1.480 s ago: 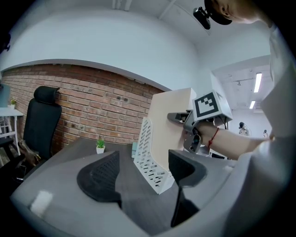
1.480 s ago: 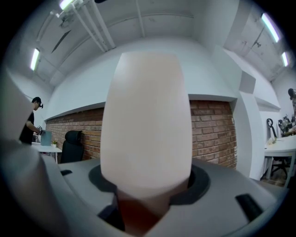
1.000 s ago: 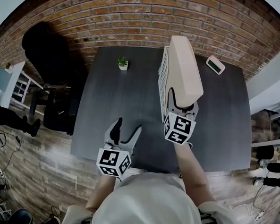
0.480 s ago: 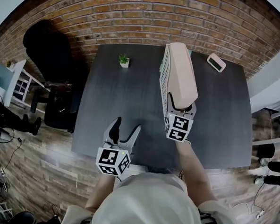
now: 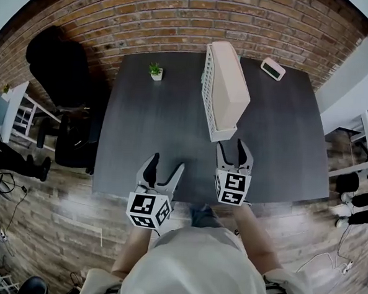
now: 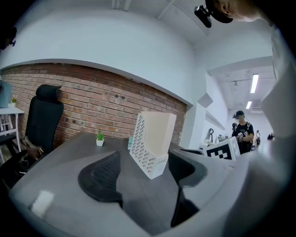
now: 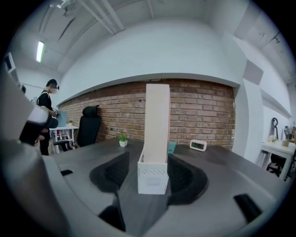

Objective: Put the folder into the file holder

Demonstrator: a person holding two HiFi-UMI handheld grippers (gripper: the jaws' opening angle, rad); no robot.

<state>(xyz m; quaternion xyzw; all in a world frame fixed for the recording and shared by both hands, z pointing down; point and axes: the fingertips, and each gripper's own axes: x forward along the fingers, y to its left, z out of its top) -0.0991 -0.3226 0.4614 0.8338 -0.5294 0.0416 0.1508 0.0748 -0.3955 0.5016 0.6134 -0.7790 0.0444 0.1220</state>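
Observation:
A white slotted file holder [image 5: 209, 107] stands on the dark table [image 5: 154, 129], and the pale beige folder [image 5: 228, 84] stands upright inside it. My right gripper [image 5: 231, 146] is just short of the holder's near end and does not touch it. Its jaws are closing with nothing between them. In the right gripper view the holder [image 7: 152, 178] and folder [image 7: 157, 120] stand straight ahead of the right gripper [image 7: 150, 177]. My left gripper [image 5: 169, 162] hangs open and empty over the table's front edge. In its own view, the left gripper [image 6: 141, 173] has the holder [image 6: 147, 155] ahead and slightly right.
A small potted plant [image 5: 155, 71] and a white clock [image 5: 273, 68] sit at the table's far edge by the brick wall. A black office chair [image 5: 58, 67] stands left of the table. A person [image 7: 46, 111] stands far off to the left.
My right gripper has let go of the folder's near end and drawn back toward the front edge. The folder has settled into the holder. The left gripper has hardly moved.

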